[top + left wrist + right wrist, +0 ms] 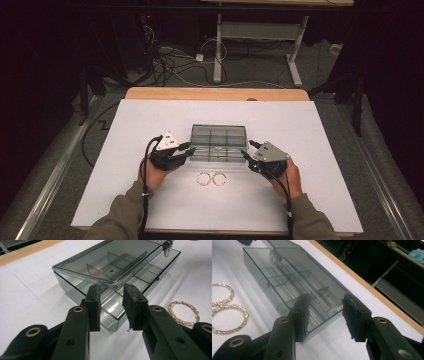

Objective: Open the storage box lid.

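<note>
Smoked clear plastic organiser box [218, 142] sits mid-desk, lid [105, 265] raised part-way on its hinge, dividers visible inside. Judged: light, rigid, thin-walled, glossy and slippery; liable to skid on the white desk [125, 150] if pushed from one side, and the lid could crack if squeezed hard. Best hold: lid's front lip, or the end walls, braced from both sides.

Left gripper [111, 293], at the box's 9 o'clock, has jaws spread either side of the lid's corner edge; pad contact not clear. Right gripper [325, 308], at 3 o'clock, spread, straddling the box's end wall, pinching nothing.

Two gold bracelets [211, 178] lie touching each other at the box's 6 o'clock, near it. These are loose, light and easily nudged.
</note>
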Tool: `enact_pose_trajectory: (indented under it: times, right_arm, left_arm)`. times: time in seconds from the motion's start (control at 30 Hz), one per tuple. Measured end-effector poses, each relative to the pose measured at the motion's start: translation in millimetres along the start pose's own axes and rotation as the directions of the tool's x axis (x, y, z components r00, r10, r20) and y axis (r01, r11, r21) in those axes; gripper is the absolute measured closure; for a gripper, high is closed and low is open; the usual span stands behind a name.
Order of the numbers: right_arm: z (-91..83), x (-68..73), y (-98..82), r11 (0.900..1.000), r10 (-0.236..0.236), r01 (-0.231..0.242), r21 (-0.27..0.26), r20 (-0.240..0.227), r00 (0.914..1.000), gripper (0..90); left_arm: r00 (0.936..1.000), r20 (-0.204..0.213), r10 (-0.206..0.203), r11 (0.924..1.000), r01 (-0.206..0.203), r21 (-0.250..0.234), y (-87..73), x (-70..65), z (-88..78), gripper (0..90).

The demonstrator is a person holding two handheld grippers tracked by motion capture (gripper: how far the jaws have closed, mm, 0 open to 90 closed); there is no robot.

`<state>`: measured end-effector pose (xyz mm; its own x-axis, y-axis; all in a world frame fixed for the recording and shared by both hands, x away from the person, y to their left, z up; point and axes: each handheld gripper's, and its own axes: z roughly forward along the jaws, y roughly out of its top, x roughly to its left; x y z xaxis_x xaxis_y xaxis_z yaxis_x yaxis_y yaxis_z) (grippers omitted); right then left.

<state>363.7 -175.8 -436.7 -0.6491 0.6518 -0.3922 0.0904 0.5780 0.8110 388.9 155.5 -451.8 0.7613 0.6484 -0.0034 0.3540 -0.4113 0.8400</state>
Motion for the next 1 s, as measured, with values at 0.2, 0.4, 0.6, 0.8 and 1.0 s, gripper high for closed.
enact_pose_trajectory:
  times: [0.2,0.4,0.6,0.8,1.0]
  right_arm:
    - [12.4,-3.6,-9.1,0.999,0.032,-0.033,0.016,0.017,0.9993,64.4]
    - [14.5,-5.3,-7.2,1.000,-0.011,0.012,-0.006,0.082,0.9965,71.4]
    - [15.5,-5.0,-2.3,0.998,-0.060,0.062,-0.018,0.107,0.9924,76.4]
    - [16.5,-10.2,3.8,0.997,-0.070,0.074,-0.026,0.113,0.9911,81.6]
    - [17.3,-14.2,8.6,0.998,-0.052,0.057,-0.039,0.118,0.9916,82.6]
  left_arm:
    - [0.9999,-0.006,0.008,1.0000,-0.008,-0.004,2.1,0.8,0.5,65.0]
    - [0.9979,-0.056,0.032,0.9995,-0.032,0.001,3.7,2.1,0.2,64.7]
    - [0.9871,-0.139,0.080,0.9962,-0.084,-0.024,11.3,4.1,0.9,58.8]
    - [0.9715,-0.190,0.141,0.9866,-0.154,-0.054,19.1,2.5,5.7,65.0]
    - [0.9672,-0.205,0.150,0.9816,-0.170,-0.086,20.7,0.1,-1.6,71.0]
